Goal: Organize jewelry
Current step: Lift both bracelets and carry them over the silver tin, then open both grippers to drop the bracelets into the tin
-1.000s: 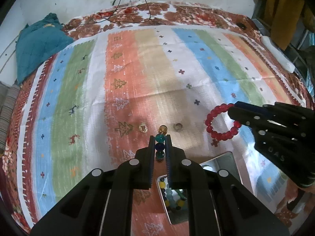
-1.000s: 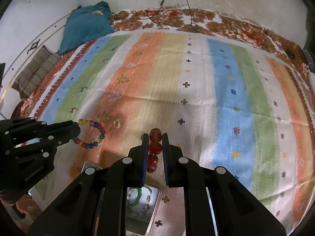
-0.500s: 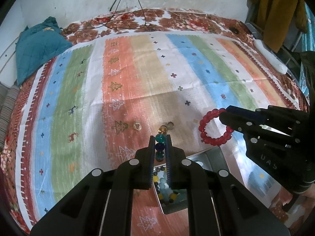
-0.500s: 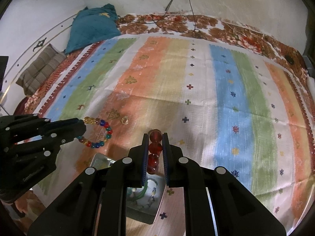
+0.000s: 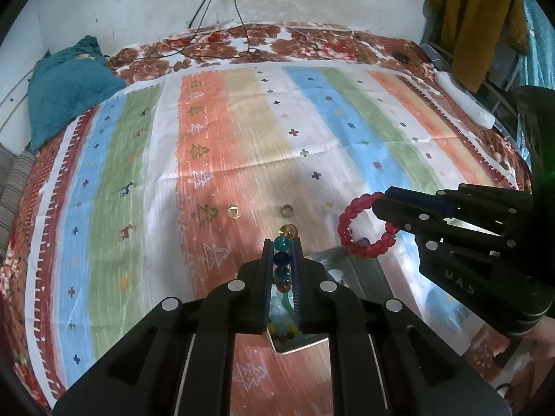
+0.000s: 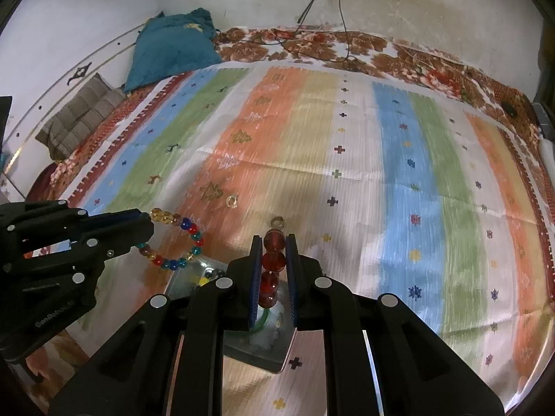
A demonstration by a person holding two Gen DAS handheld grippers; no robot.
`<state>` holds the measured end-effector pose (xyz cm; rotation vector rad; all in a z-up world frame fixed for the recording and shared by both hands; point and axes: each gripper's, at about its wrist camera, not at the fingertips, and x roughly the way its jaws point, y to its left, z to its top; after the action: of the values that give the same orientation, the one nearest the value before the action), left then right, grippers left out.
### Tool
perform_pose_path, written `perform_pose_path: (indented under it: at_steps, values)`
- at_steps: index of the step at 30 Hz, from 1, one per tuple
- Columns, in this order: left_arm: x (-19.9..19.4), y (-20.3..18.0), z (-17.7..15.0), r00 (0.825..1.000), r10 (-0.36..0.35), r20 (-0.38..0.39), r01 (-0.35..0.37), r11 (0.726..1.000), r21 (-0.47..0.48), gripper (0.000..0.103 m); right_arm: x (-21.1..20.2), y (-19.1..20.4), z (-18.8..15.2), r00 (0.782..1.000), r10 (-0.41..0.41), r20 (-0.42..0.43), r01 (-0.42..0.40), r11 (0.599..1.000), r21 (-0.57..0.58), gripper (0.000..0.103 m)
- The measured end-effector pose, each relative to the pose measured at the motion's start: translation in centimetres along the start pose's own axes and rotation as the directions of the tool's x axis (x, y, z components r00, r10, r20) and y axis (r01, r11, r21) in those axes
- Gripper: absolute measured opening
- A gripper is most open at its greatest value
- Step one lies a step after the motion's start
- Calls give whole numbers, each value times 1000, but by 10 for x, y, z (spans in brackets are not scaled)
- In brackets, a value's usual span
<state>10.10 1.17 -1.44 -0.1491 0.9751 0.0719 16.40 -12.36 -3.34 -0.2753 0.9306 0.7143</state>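
Observation:
My left gripper (image 5: 282,242) is shut on a multicolour bead bracelet (image 5: 281,260), which shows as a ring in the right wrist view (image 6: 173,239). My right gripper (image 6: 273,241) is shut on a red bead bracelet (image 6: 273,260), seen as a ring in the left wrist view (image 5: 364,225). Both bracelets hang above a metal tray (image 5: 360,270) on the striped bedspread; the tray (image 6: 184,280) holds other jewelry, partly hidden by the grippers. Two small rings (image 5: 233,211) (image 5: 286,210) lie on the cloth just beyond.
A teal cushion (image 5: 66,86) lies at the far left of the bed. A grey striped pillow (image 6: 79,118) sits by the left edge. Cables (image 5: 239,10) hang down the back wall. A yellow garment (image 5: 471,17) hangs at the far right.
Both grippers have drawn back and risen slightly with their bracelets, now over the tray. The two small rings appear farther ahead. Both grips are unchanged.

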Motion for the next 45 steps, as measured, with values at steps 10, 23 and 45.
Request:
perform_pose_path:
  at_steps: [10,23,45]
  values:
    - [-9,-5,-15,1000,-2,11,2,1000,7,9,-10,8,-17,1000,11,-4,-11,1000,-17,14]
    - [-16,-11,-29,1000,-4,11,4,1000,16,9,-17,13,-31,1000,18,-8,-19,1000,-20,14]
    - [-10,18,-24,999,46,-16,-47,995,-85,30,-8,-9,-28,999,-25,-42,28,997,67,33]
